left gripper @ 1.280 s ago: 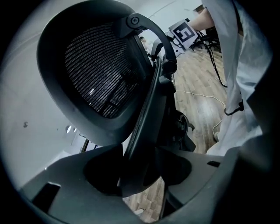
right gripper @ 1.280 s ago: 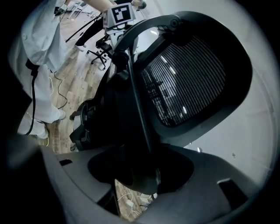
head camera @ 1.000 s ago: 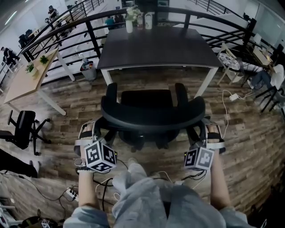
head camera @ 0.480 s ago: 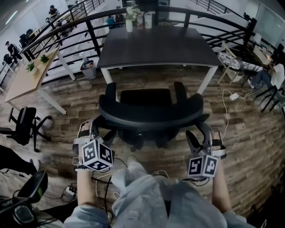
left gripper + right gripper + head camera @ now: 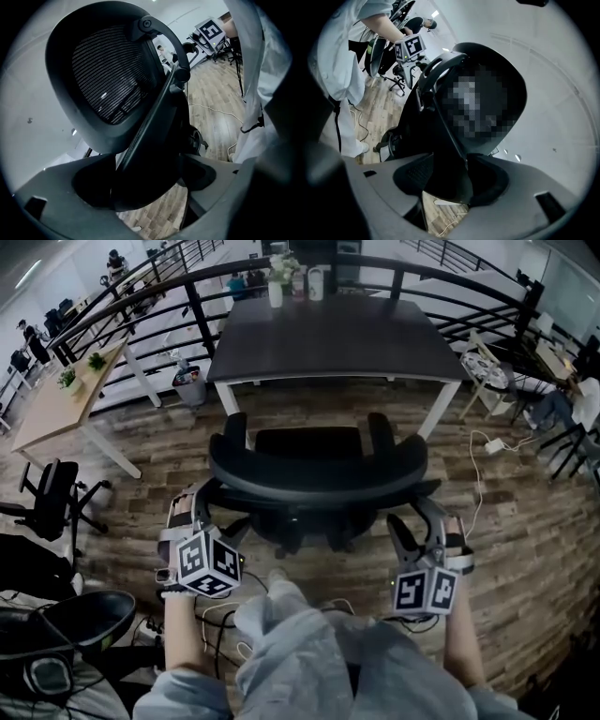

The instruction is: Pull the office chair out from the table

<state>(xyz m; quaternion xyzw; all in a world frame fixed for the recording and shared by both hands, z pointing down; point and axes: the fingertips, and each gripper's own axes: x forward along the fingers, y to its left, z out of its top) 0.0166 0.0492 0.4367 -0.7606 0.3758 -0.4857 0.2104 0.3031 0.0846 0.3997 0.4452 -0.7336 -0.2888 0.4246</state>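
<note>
The black office chair [image 5: 319, 474] stands on the wood floor, out from under the dark table [image 5: 328, 334], its mesh backrest towards me. My left gripper [image 5: 192, 509] is at the backrest's left edge. Its jaws have just been opening, and the backrest's frame [image 5: 150, 126] lies between them, with the pads not pressing on it; left gripper [image 5: 145, 176]. My right gripper [image 5: 420, 526] hangs open just behind the backrest's right end. In the right gripper view the backrest's lower edge [image 5: 450, 154] shows in the gap of the right gripper [image 5: 450, 180].
A vase and bottles [image 5: 275, 282] stand at the table's far edge. A second black chair [image 5: 47, 502] is at the left, another dark seat [image 5: 84, 615] at the bottom left. Cables [image 5: 487, 442] cross the floor on the right. A wooden table [image 5: 56, 399] stands at far left.
The right gripper has drawn back from the backrest's right end towards me. The left gripper's jaws have spread. A dark seat has come into the bottom-left corner.
</note>
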